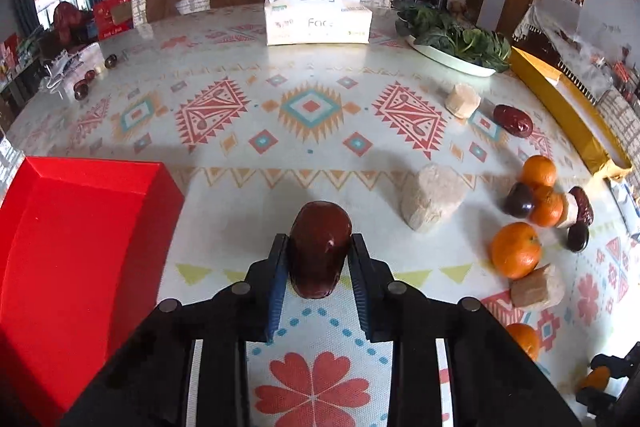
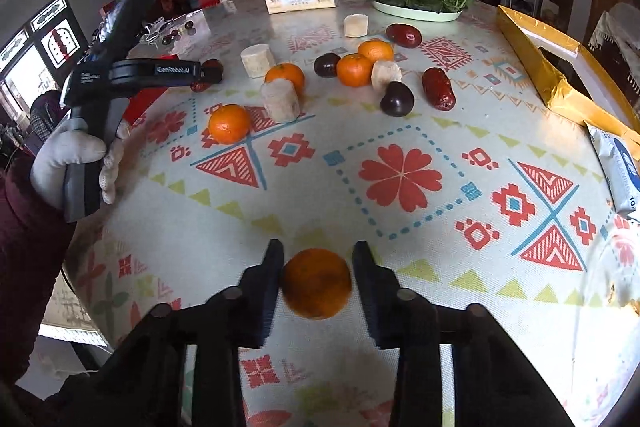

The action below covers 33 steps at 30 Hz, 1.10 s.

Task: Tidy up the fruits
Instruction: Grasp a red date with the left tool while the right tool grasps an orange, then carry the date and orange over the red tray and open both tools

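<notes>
My left gripper point(image 1: 320, 247) is shut on a large red jujube point(image 1: 319, 247), held above the patterned tablecloth just right of a red box point(image 1: 72, 227). My right gripper point(image 2: 317, 267) is shut on an orange mandarin point(image 2: 317, 283) above the table's near side. In the right wrist view the left gripper point(image 2: 208, 73) shows at the far left, held by a gloved hand. Loose mandarins point(image 2: 229, 123), dark plums point(image 2: 396, 99), red jujubes point(image 2: 439, 88) and pale cut chunks point(image 2: 280, 101) lie in the middle of the table.
A gold box point(image 2: 552, 67) lies open at the right edge. A tissue box point(image 1: 318, 21) and a plate of greens point(image 1: 456, 41) stand at the far side. A white wipes packet point(image 2: 620, 171) lies at the right. Small dark fruits point(image 1: 82, 89) lie far left.
</notes>
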Each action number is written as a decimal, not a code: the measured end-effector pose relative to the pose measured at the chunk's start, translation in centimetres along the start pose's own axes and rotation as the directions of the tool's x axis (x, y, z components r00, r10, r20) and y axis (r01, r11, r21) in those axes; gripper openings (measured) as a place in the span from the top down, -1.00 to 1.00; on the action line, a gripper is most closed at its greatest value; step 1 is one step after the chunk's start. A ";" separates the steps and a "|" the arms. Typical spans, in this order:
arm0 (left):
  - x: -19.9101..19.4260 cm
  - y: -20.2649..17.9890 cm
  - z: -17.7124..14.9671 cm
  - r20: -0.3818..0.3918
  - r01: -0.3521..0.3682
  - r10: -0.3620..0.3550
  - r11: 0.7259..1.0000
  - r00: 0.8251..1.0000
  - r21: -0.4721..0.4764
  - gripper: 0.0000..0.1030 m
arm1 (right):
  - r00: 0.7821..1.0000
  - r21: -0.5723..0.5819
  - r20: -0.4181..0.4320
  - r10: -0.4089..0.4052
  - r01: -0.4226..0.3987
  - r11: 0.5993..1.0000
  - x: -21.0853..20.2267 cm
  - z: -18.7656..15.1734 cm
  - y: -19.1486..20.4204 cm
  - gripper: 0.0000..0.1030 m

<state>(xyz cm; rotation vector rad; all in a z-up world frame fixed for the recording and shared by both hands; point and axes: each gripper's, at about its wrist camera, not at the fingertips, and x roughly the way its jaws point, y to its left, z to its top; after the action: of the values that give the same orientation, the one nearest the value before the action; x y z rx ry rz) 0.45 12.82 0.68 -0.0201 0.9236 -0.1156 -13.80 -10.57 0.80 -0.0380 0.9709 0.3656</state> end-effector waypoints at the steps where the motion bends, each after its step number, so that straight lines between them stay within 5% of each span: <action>1: -0.1 0.1 -0.1 0.001 0.014 -0.014 1.000 1.000 -0.010 0.44 | 1.000 -0.002 0.003 -0.004 0.004 1.000 -0.2 -0.1 0.1 0.32; 10: -6.4 3.3 -1.3 0.124 0.037 -0.020 0.990 0.992 -0.134 0.44 | 0.997 0.016 0.026 0.076 -0.076 0.997 -1.2 1.3 1.5 0.32; 18: -12.5 9.4 -2.4 0.216 -0.107 0.157 0.968 0.964 -0.228 0.44 | 0.951 -0.056 0.063 0.303 -0.299 0.952 -1.0 8.1 8.6 0.32; 24: -13.0 15.5 -3.9 0.181 -0.204 0.271 0.926 0.945 -0.319 0.44 | 0.901 -0.114 0.014 0.434 -0.429 0.896 3.2 13.3 16.9 0.32; 33: -11.6 21.8 -6.1 0.093 -0.255 0.318 0.876 0.944 -0.410 0.44 | 0.871 -0.154 -0.122 0.475 -0.489 0.858 10.2 15.4 25.3 0.32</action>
<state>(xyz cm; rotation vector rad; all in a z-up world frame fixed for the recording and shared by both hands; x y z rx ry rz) -9.31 35.93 4.76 -0.2622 0.7687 0.3489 -4.42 19.05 4.59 0.0292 1.0191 0.9247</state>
